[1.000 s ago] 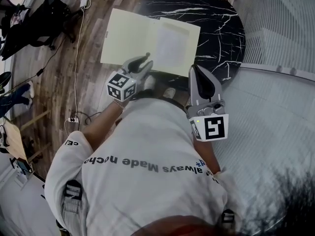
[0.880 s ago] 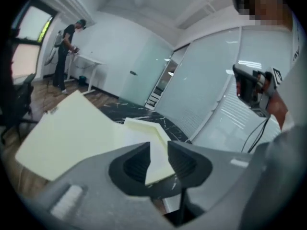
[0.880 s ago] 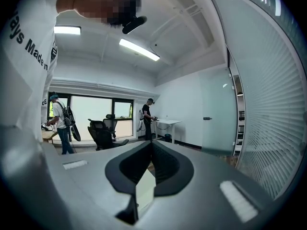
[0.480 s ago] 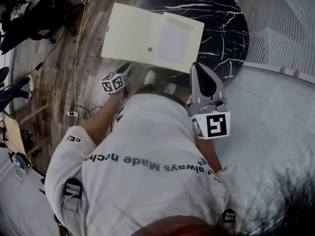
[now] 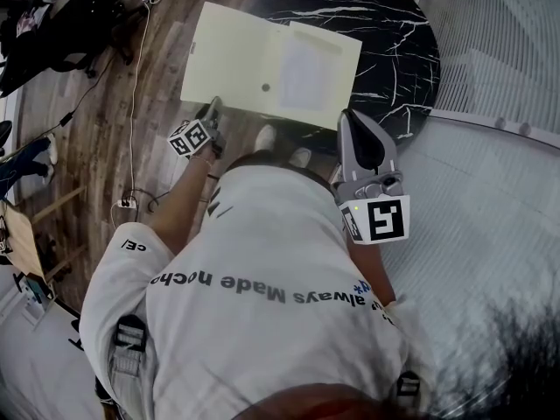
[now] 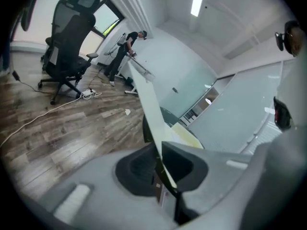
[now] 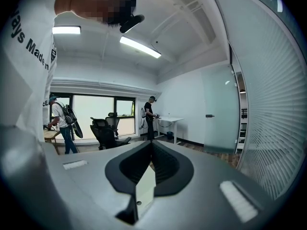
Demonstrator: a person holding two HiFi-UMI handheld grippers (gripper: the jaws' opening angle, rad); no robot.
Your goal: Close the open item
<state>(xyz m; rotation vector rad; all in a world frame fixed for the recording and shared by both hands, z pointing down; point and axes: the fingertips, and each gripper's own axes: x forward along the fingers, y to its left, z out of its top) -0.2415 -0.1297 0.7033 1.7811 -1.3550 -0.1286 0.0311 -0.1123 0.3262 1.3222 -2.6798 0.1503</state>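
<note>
A pale yellow folder (image 5: 236, 59) lies open on the round black marble table (image 5: 394, 24), with a white sheet (image 5: 306, 68) in its right half. My left gripper (image 5: 213, 105) is at the near edge of the left flap, which overhangs the table. In the left gripper view the flap (image 6: 148, 104) runs edge-on between the jaws of the left gripper (image 6: 160, 162), which are closing on it. My right gripper (image 5: 348, 115) hangs by the folder's near right corner; in the right gripper view the right gripper (image 7: 151, 145) is shut with nothing between its jaws.
Wood floor with a cable (image 5: 134, 103) lies left of the table. A white ribbed surface (image 5: 490, 191) fills the right side. An office chair (image 6: 69, 42) and a person at a desk (image 6: 122, 51) stand farther off in the room.
My left gripper dropped from over the folder's near edge to the left, onto the left flap's edge, and its jaws narrowed around it. The right gripper barely moved.
</note>
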